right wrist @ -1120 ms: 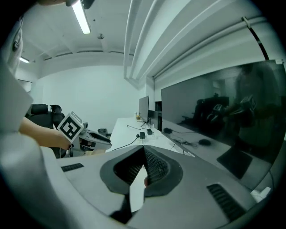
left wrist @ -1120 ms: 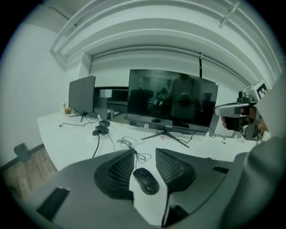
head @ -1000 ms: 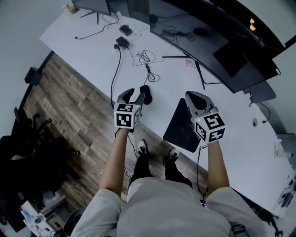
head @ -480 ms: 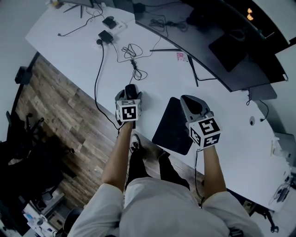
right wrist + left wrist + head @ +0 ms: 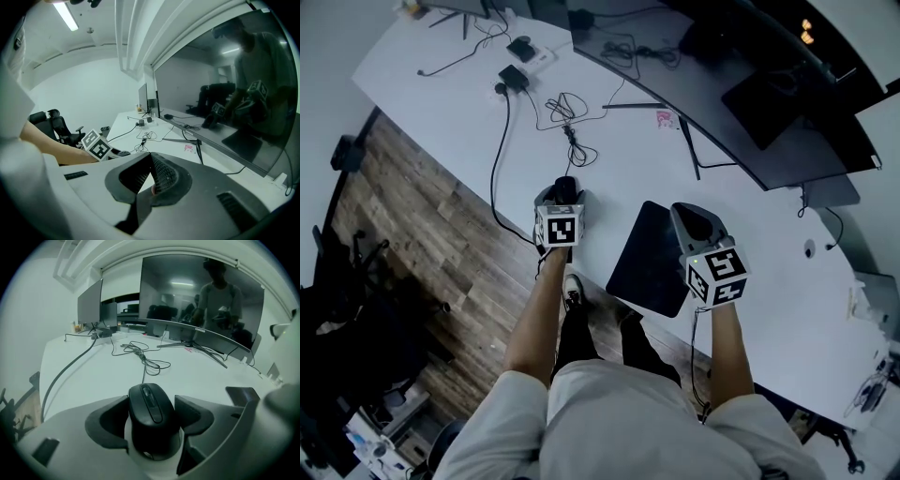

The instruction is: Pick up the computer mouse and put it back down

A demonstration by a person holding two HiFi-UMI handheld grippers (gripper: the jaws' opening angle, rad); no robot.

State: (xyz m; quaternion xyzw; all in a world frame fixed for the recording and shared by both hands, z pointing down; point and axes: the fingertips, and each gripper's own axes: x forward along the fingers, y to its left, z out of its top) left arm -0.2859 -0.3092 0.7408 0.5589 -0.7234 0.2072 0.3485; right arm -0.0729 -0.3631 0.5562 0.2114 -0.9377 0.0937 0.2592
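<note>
The black computer mouse [image 5: 151, 427] rests on the white desk [image 5: 450, 103], its cable running away toward the monitor. My left gripper [image 5: 564, 194] straddles it, one pad on each side. Its jaws are closing a little with the mouse [image 5: 566, 184] between them, but narrow gaps remain beside the pads. My right gripper [image 5: 686, 214] hovers over the right edge of a black mouse pad [image 5: 642, 258]. Its jaws are shut with nothing between them; in the right gripper view the tips [image 5: 151, 159] meet.
A wide curved monitor [image 5: 722, 84] on thin stand legs [image 5: 675, 122] spans the back of the desk. A tangle of cable [image 5: 567, 108] and two power adapters [image 5: 511, 75] lie beyond the mouse. The desk's front edge is just below the left gripper, above wooden floor [image 5: 422, 234].
The left gripper came down from above the desk with the mouse and its jaws spread apart, leaving the mouse on the desk. The right gripper sank slightly toward the mouse pad.
</note>
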